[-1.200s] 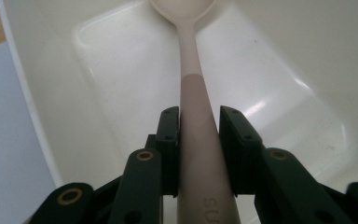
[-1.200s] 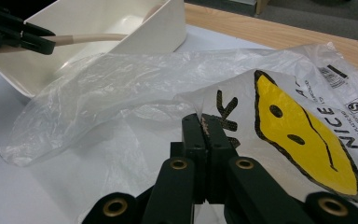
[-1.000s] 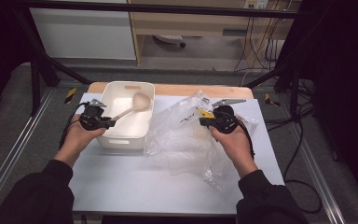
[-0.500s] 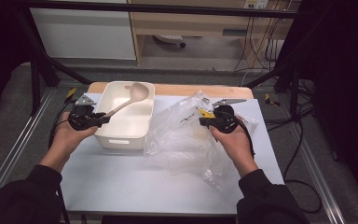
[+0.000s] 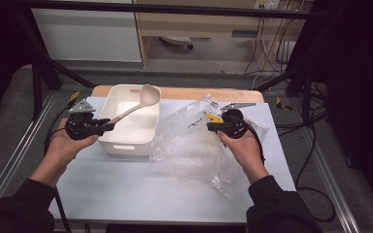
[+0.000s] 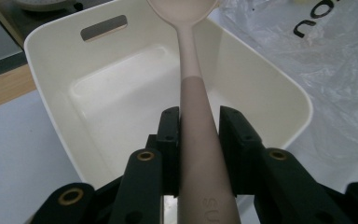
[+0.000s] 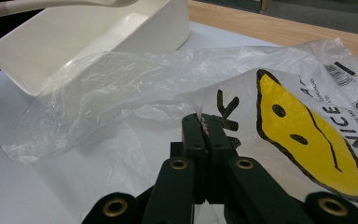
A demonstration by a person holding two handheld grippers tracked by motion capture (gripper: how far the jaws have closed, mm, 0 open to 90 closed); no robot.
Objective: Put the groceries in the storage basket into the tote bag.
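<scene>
My left gripper (image 5: pixel 108 126) (image 6: pixel 198 121) is shut on the handle of a beige ladle (image 5: pixel 135 106) (image 6: pixel 196 107). The ladle points up and away, its bowl above the far rim of a white rectangular bin (image 5: pixel 117 144) (image 6: pixel 279 88). The bin holds nothing else. My right gripper (image 5: pixel 211 127) (image 7: pixel 206 127) is shut on the edge of a clear plastic bag (image 5: pixel 189 145) (image 7: pixel 121 84) printed with a yellow smiley face (image 7: pixel 307 140). The bag lies crumpled on the table to the right of the bin.
The table (image 5: pixel 126 189) has a pale blue top with a wooden strip (image 5: pixel 213 93) along its far edge. Black frame legs (image 5: pixel 43 73) stand at the back corners. Cables (image 5: pixel 315 141) trail off the right side.
My left gripper has drawn back to the left and risen, lifting the ladle out of the bin so its bowl now sits above the far rim. The right hand has stayed put.
</scene>
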